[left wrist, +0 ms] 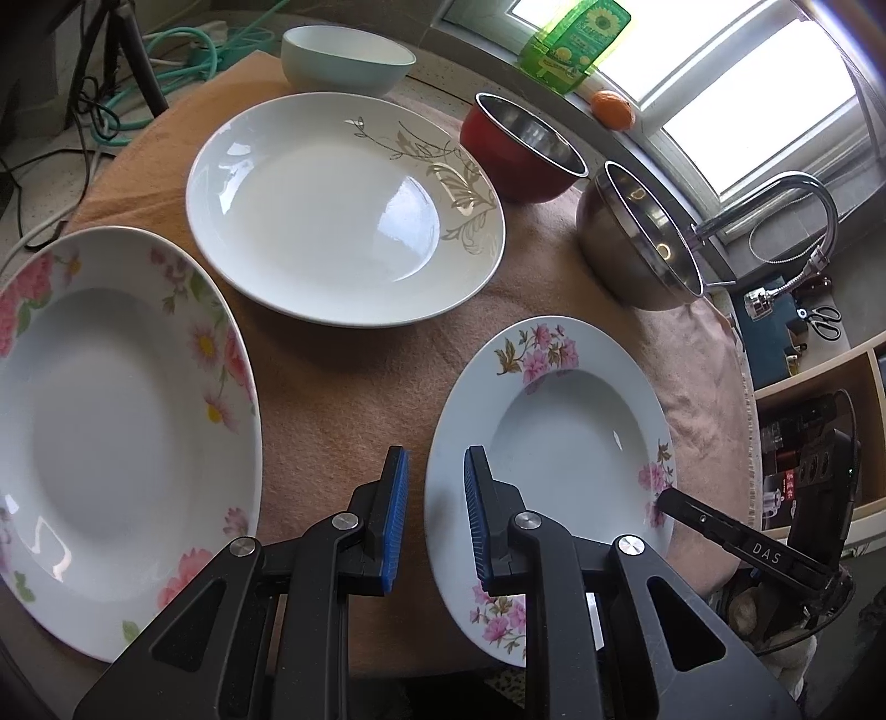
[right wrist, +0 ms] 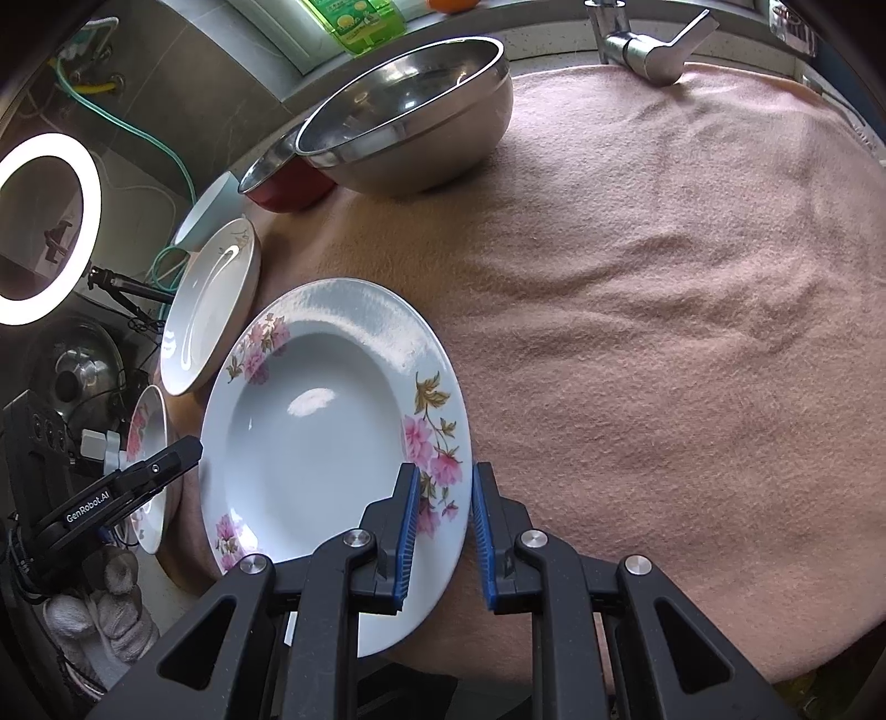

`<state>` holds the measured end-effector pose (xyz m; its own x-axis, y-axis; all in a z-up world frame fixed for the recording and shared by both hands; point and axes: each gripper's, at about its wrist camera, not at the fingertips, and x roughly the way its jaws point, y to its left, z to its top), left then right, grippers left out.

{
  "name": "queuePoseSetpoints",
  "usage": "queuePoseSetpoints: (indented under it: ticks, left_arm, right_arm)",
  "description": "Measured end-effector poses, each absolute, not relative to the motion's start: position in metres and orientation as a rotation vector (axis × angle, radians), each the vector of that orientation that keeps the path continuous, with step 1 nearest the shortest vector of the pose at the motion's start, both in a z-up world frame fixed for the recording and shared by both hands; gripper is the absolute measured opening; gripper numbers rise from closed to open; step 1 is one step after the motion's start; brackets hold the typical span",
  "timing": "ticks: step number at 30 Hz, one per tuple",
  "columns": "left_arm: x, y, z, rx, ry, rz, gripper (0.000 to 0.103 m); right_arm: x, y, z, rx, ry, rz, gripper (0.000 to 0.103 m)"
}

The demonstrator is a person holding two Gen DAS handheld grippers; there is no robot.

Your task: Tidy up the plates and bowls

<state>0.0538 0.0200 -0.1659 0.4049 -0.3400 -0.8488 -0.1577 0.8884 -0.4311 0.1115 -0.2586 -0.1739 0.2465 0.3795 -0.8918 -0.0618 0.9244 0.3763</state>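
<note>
A small deep plate with pink flowers (left wrist: 559, 443) lies on the pink cloth; it also shows in the right wrist view (right wrist: 315, 432). My left gripper (left wrist: 437, 465) is open, its jaws straddling the plate's left rim. My right gripper (right wrist: 443, 482) is open, its jaws straddling the opposite rim. A large pink-flowered plate (left wrist: 111, 432) lies at the left. A white plate with gold leaves (left wrist: 343, 210) lies behind. A pale blue bowl (left wrist: 343, 61), a red bowl (left wrist: 520, 149) and a steel bowl (left wrist: 637, 243) stand at the back.
The pink cloth (right wrist: 664, 332) spreads wide to the right of the small plate. A tap (left wrist: 775, 210) stands past the steel bowl. A green bottle (left wrist: 576, 44) and an orange (left wrist: 612, 108) sit on the sill. A ring light (right wrist: 50, 227) and cables are at the left.
</note>
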Motion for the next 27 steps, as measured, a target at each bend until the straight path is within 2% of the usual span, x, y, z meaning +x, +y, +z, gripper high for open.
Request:
queuePoseSetpoints:
  ticks: [16,20,27]
  left_arm:
    - [0.031,0.035,-0.142,-0.506,1.098,-0.109,0.019]
    - [0.023,0.045,-0.135,-0.509,1.071,-0.089,0.019]
    - [0.004,0.074,-0.126,-0.508,1.027,-0.018,0.019]
  right_arm:
    - [0.107,-0.259,-0.152,0.23,1.215,0.276,0.018]
    - [0.104,-0.244,-0.142,0.163,1.175,0.298,0.023]
    - [0.097,-0.215,-0.13,0.145,1.119,0.383,0.024]
